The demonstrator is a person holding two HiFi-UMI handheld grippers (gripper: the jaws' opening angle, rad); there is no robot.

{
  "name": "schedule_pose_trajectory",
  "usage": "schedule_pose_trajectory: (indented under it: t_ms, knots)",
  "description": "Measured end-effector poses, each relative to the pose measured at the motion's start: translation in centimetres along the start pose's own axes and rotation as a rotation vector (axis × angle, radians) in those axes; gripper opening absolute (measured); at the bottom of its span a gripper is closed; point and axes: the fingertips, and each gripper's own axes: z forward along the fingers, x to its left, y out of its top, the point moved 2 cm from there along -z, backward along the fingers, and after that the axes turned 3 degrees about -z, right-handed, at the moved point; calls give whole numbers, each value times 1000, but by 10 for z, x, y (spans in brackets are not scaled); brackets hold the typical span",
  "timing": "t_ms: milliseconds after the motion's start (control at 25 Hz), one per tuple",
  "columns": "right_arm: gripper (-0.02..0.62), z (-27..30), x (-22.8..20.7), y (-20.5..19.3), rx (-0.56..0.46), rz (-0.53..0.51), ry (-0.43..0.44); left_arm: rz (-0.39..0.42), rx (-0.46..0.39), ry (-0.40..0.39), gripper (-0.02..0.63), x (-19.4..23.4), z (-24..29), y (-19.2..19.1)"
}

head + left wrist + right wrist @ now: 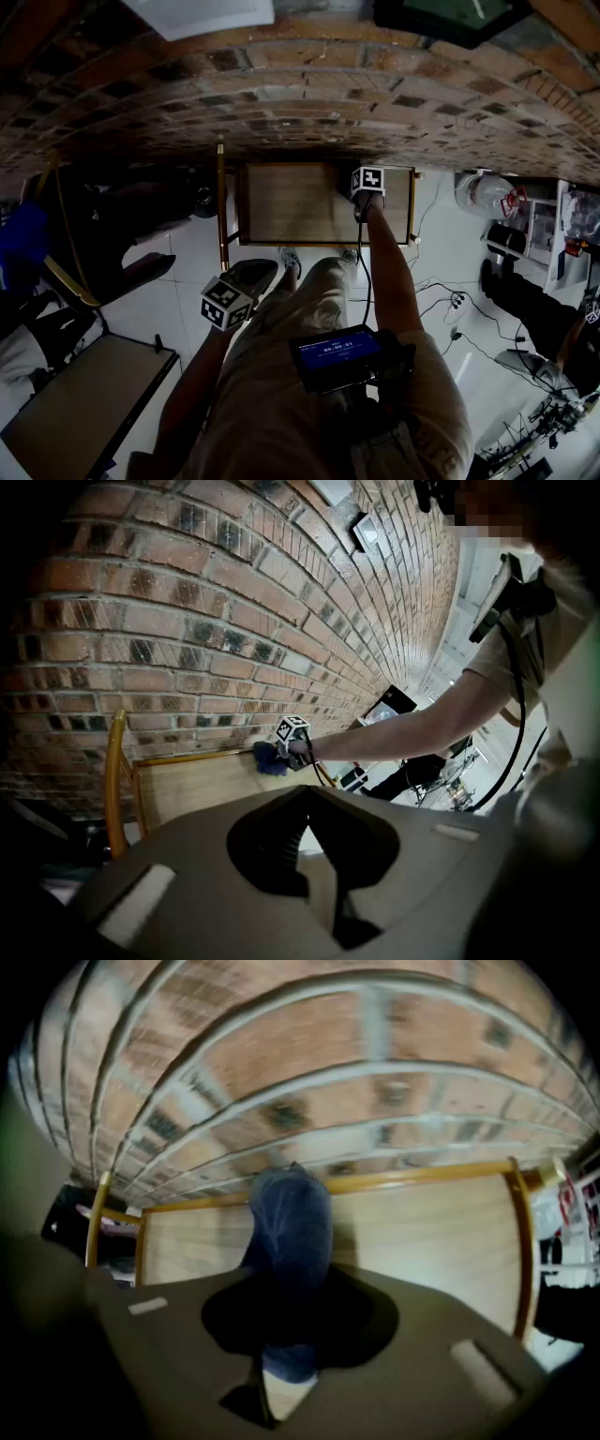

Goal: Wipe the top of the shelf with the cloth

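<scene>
The shelf top point(281, 202) is a pale wooden panel in a brass frame, set against a brick wall. My right gripper point(362, 195) reaches out to its far right part and is shut on a dark blue cloth point(291, 1227). The cloth bunches out past the jaws onto the wood near the wall. The left gripper view shows the same cloth point(266, 757) beside the right gripper's marker cube point(292, 730) on the shelf top point(202, 785). My left gripper point(251, 279) hangs back off the shelf's front left corner, jaws together and holding nothing point(305, 797).
A brick wall point(309, 84) runs right behind the shelf. A brass post point(221, 202) stands at its left side. Dark seating point(103, 234) and a low table point(75, 412) lie left. Cables point(450, 305), a jug point(487, 197) and clutter fill the tiled floor right.
</scene>
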Motion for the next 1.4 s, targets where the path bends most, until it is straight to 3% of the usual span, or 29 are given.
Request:
schedule_pose_trajectory:
  t_ms: [320,440,560,720,800,920,960,1080,1200,1280,1400]
  knots:
    - [92,-50,-150,-28,12,144,-180,20,-9,8,3,-20,27,24]
    - [92,-62,-172,-34,1,173,-222,21,-18,10,3,-23,30,26]
    - [92,-69,-159,-29,-50,147,-203,22,-25,18,3,-22,26,23]
    - [92,-69,-68,-22,-84,13,-98,21,-50,58,3,-12,7,15]
    - [92,-59,7,-17,-93,-109,-17,18,-67,94,3,-2,-6,10]
    - [92,-37,145,3,-190,-300,186,5,-80,135,3,14,-25,-2]
    - [92,-29,183,0,-172,-342,221,-3,-84,149,3,19,-31,-7]
    - [92,-3,267,-30,-13,-427,245,-28,-102,188,3,31,-51,-21]
    - [92,27,334,-45,49,-501,283,-58,-126,219,3,44,-68,-35]
    - [92,47,358,-55,88,-504,288,-84,-132,236,3,50,-77,-46]
    - [92,73,359,-63,141,-489,246,-112,-140,247,3,58,-86,-56]
